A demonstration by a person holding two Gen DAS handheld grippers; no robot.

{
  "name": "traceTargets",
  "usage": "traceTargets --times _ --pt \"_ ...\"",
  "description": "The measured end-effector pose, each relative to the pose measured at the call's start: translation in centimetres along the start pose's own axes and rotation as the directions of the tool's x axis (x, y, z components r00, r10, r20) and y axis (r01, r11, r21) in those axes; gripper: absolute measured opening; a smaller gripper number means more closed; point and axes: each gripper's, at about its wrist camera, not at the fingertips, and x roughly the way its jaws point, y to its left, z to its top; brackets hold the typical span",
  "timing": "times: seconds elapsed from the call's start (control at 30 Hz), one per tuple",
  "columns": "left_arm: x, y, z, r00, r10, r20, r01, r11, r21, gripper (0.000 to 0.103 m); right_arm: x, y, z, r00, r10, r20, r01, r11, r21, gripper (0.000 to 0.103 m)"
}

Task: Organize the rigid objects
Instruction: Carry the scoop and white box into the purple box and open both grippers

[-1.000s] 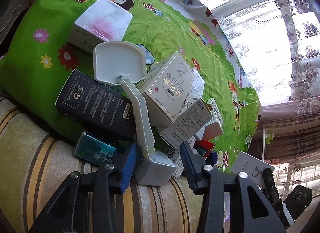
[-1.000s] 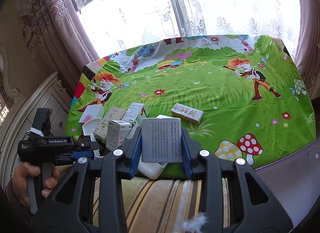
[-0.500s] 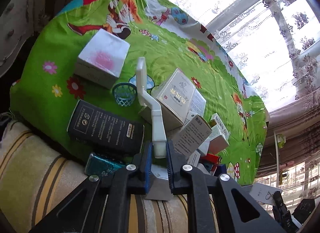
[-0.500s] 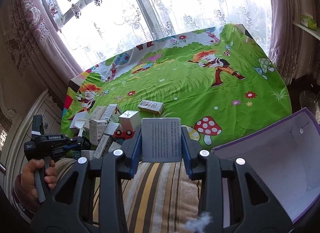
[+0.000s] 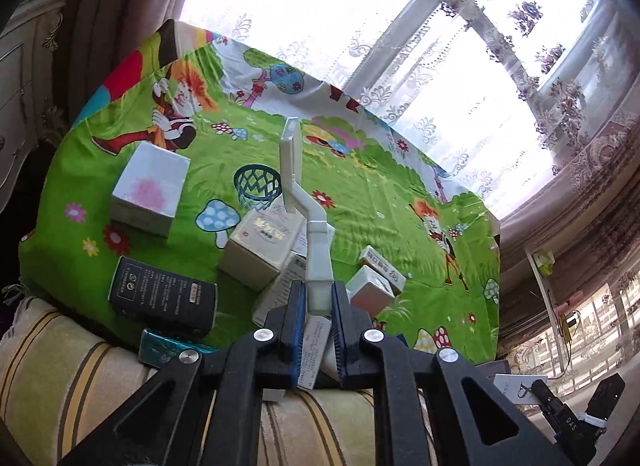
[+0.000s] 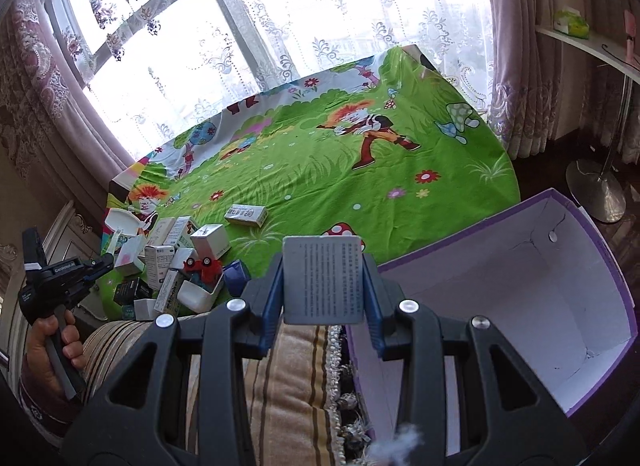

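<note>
The left gripper (image 5: 319,298) pinches the square pole of a white plastic toy hoop stand (image 5: 310,221); its flat backboard rises above the boxes and a teal net ring (image 5: 258,184) hangs beside it. Below lies a pile of cardboard boxes (image 5: 260,250) on a glossy green cartoon cloth (image 5: 360,201) — one black box (image 5: 164,296), one white box with a pink patch (image 5: 150,187). The right gripper (image 6: 323,286) clamps a flat grey printed box (image 6: 323,280) near a purple carton (image 6: 520,286) with a white interior; nothing shows inside it. A striped cushion (image 6: 296,386) lies underneath.
</note>
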Motion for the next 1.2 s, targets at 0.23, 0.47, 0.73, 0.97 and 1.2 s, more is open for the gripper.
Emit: traceTargets --times 0.23,0.47,0.73,0.97,1.2 --pt "0.2 -8.0 -3.9 0.976 -0.177 -0.126 0.193 0.972 0.134 0.013 -1.0 -3.2 -0.7 0.998 -0.066 -0.004 0.066 0.997 0.045 0.041" --pt "2.1 -14.6 -9.0 0.904 -0.288 -0.316 0.362 0.909 0.206 0.013 -1.8 -5.1 -1.0 0.996 -0.094 -0.001 0.094 0.993 0.071 0.041" --pt "3.6 -18.7 -13.5 0.826 -0.311 -0.470 0.465 0.847 0.258 0.014 -2.9 -7.1 -1.0 0.988 -0.154 0.013 0.151 0.982 0.111 0.041" --pt "3.9 -18.5 -14.2 0.811 -0.296 -0.504 0.470 0.843 0.261 0.032 -3.4 -7.7 -0.9 0.986 -0.162 0.044 0.153 0.975 0.162 0.078" --pt "3.3 -17.6 -13.5 0.846 -0.296 -0.444 0.450 0.843 0.295 0.043 -3.1 -6.4 -0.6 0.983 -0.174 0.053 0.168 0.979 0.112 0.086"
